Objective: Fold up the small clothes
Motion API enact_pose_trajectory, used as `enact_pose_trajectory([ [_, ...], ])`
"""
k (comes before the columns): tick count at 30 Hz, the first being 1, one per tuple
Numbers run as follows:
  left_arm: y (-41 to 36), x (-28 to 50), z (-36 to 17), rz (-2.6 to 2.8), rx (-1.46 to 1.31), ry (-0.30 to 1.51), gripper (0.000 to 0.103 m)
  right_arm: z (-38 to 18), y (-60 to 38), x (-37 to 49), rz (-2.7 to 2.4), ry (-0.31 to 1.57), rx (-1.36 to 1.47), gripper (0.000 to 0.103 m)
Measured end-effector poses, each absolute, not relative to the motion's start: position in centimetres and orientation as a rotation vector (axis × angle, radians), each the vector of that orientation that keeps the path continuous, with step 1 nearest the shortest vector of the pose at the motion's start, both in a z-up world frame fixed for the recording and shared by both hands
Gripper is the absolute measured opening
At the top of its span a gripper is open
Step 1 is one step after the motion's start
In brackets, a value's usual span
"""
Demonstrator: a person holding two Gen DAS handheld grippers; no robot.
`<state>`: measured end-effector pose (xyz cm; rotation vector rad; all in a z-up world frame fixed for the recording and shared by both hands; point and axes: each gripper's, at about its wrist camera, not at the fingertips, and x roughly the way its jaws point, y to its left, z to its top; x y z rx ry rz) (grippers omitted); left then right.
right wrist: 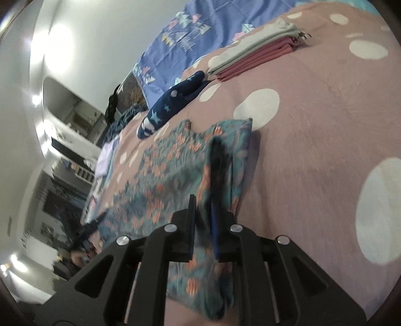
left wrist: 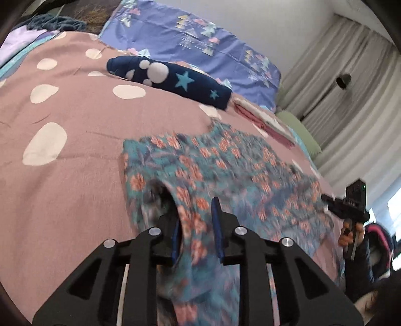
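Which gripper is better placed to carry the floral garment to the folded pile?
Probably the right gripper: the folded pile lies on its side of the floral garment. The left gripper sits at the far edge, with the whole garment between.

Bed cover: we see a dusty-pink bedspread with large white oval spots (left wrist: 62, 130) filling most of both views.
Pillow end: a periwinkle-blue sheet printed with pastel triangles (left wrist: 190, 37) lies along the far edge of the bed.
Wall: a plain pale grey wall (left wrist: 275, 22) rises behind the blue sheet.
Window side: we note long grey-beige pleated curtains (left wrist: 351, 95) hanging at the right of the left view, with daylight at their lower edge.
Bed edge: a light green cushion (left wrist: 300, 130) sits beside the curtains.
Light: bright glare patches (right wrist: 57, 50) fall on the white wall in the right view.
Far room: dark shelving and clutter (right wrist: 65, 200) are too blurred for us to read.
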<state>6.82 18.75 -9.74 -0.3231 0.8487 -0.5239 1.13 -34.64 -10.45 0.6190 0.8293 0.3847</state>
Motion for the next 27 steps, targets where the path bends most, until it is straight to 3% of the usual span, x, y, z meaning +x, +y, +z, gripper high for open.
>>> enact_pose_trajectory([
  [5,18.6,4.8,-10.4,-0.512,-0.272,0.886,0.021,-10.5,-34.0,0.0,0.346,0.849,0.557,0.009],
  [11,18.6,4.7,-9.9,-0.531,-0.279,0.886,0.013,-9.9,-34.2,-0.3,0.369,0.827,0.574,0.006],
  [12,18.5,4.8,-9.7,-0.530,-0.276,0.884,0.007,-9.9,-34.2,-0.3,0.378,0.820,0.582,0.006],
  [16,18.7,6.0,-8.6,-0.533,-0.311,0.871,0.004,-9.4,-34.6,0.3,0.423,0.797,0.649,0.006],
  [24,18.3,15.6,-5.4,-0.496,-0.297,0.844,0.005,-4.7,-35.6,10.1,0.385,0.741,0.689,0.006],
  [26,18.6,18.6,-7.0,-0.419,-0.330,0.894,0.011,-5.3,-36.1,13.2,0.290,0.769,0.698,0.010],
  [27,18.6,20.0,-8.5,-0.372,-0.345,0.938,0.019,-6.1,-36.4,14.9,0.224,0.799,0.711,0.014],
])
